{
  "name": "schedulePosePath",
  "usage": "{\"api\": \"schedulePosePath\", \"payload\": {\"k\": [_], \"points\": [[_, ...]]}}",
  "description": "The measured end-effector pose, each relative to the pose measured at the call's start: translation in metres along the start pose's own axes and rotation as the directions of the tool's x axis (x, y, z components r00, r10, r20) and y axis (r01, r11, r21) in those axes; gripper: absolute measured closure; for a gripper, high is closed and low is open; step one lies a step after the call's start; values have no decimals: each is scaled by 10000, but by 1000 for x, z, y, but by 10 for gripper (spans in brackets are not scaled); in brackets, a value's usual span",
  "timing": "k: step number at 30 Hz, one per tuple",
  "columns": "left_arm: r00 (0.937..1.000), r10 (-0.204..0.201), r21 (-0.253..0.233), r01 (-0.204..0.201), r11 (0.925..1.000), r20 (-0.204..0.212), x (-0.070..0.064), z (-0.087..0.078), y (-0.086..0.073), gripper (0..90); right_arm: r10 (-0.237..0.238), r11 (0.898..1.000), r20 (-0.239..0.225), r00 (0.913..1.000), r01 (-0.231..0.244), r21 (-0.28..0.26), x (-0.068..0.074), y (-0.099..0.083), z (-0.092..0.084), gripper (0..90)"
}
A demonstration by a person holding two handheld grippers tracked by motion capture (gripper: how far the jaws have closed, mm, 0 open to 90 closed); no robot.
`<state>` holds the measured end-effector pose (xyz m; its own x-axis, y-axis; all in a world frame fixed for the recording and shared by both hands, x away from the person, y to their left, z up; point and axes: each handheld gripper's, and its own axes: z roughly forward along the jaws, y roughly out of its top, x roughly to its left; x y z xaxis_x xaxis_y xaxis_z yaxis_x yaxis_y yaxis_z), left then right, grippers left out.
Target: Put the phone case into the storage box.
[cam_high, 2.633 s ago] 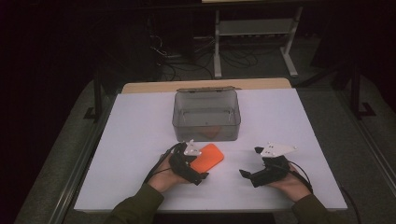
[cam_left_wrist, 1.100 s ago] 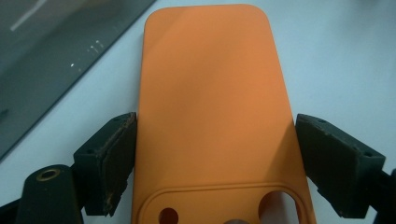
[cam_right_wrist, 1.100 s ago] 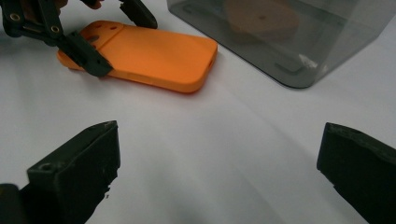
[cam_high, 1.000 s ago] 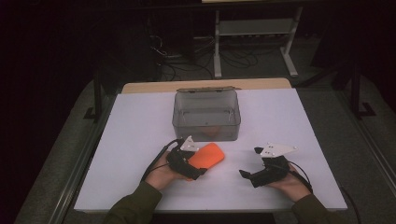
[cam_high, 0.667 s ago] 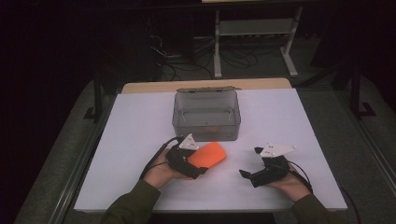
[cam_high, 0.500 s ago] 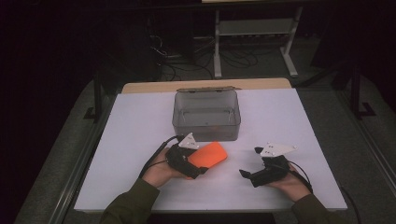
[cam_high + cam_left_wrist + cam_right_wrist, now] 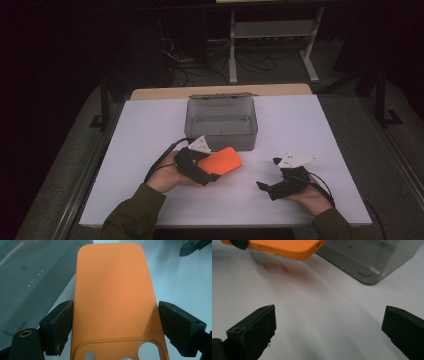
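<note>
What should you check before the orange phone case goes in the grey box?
1. Left claw shut on the orange phone case, a pad against each long edge: ok.
2. Case off the white table, with its shadow underneath: ok.
3. Grey box open on top, no lid in the way: ok.
4. Room inside the box: cannot tell, the tinted walls hide the bottom.
5. Right claw open, holding nothing, low over the table off to the side: ok.
6. Bare table between the case and the box: ok.
</note>
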<state>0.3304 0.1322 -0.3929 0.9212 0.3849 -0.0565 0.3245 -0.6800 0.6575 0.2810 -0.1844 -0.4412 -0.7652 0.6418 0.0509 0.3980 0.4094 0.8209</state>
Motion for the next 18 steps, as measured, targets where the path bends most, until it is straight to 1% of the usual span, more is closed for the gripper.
{"api": "schedulePosePath", "payload": {"k": [4,9,14,17,18], "points": [[10000,59,-71,-58,10000,48,3,-5,5,153,4,10000,-20,10000,-4,20,0,0,0,0],[9997,176,-34,-175,9998,196,6,-9,11,153,21,10000,-25,10000,-20,50,0,0,0,0],[9989,279,37,-280,9996,368,7,-9,16,153,13,10000,-58,10000,-13,78,0,0,1,0],[9985,343,97,-348,9993,422,7,-8,15,153,14,10000,-3,10000,-14,53,1,0,0,0],[9987,347,155,-353,9993,383,7,-8,15,153,47,10000,0,10000,-47,34,1,0,0,0]]}}
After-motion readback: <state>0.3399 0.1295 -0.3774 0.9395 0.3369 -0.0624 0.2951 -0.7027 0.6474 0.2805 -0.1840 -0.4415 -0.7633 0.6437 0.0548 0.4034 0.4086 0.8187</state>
